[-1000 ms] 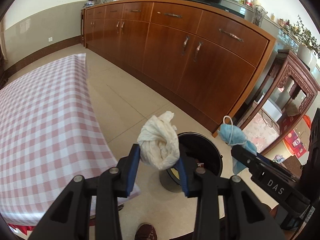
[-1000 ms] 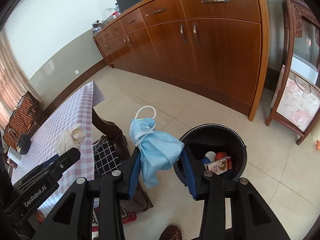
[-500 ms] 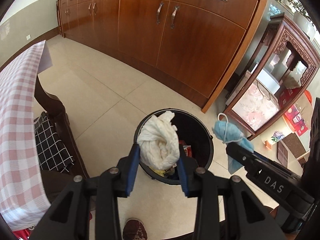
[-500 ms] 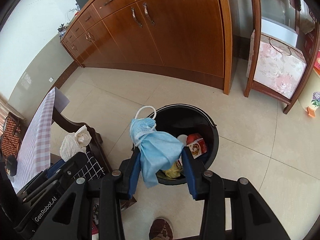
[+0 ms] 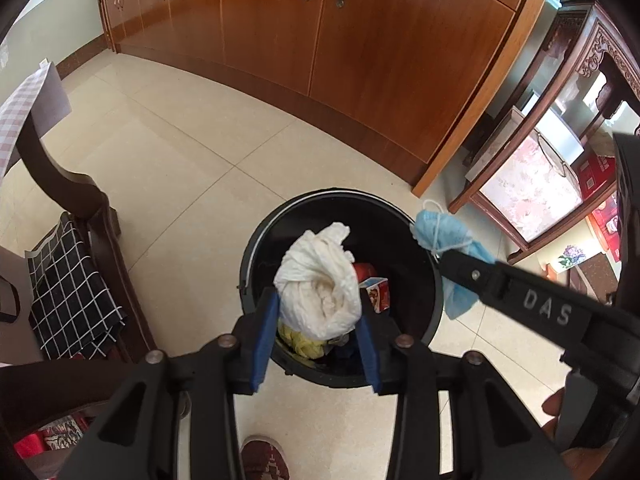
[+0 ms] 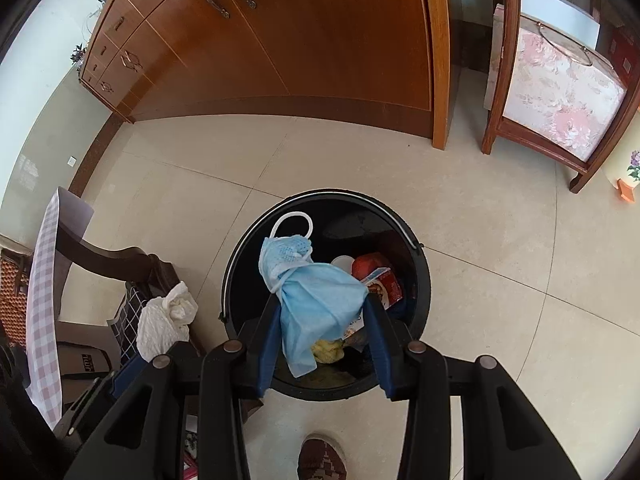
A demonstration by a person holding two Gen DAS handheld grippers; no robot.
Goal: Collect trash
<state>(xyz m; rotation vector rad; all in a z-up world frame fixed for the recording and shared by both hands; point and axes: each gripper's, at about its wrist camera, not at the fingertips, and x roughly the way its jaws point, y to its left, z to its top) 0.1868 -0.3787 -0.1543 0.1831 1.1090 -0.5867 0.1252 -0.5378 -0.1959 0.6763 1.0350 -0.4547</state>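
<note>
A black round trash bin [image 5: 256, 248] stands on the tiled floor, holding a red carton [image 5: 378, 290] and other scraps. Over its mouth, my left gripper [image 5: 318, 300] grips a crumpled white tissue wad [image 5: 320, 280]; its jaws are opening, with both pads still touching the wad. Beside it, my right gripper [image 6: 322, 304] is shut on a blue face mask [image 6: 316, 296], which hangs over the bin's [image 6: 420, 264] left half. The right wrist view shows the wad [image 6: 164, 320] just left of the bin. The left wrist view shows the mask [image 5: 444, 236] at the bin's right rim.
A long wooden cabinet [image 5: 360, 60] runs behind the bin. A table with a pink checked cloth [image 6: 40, 280] and a dark chair with a black checked cushion [image 5: 72, 280] stand at the left. A carved side table [image 6: 560, 92] is at the right. A person's shoe [image 6: 320, 460] is below.
Both grippers came down and forward from beside the table until they hang over the bin's mouth. Each still carries its piece of trash.
</note>
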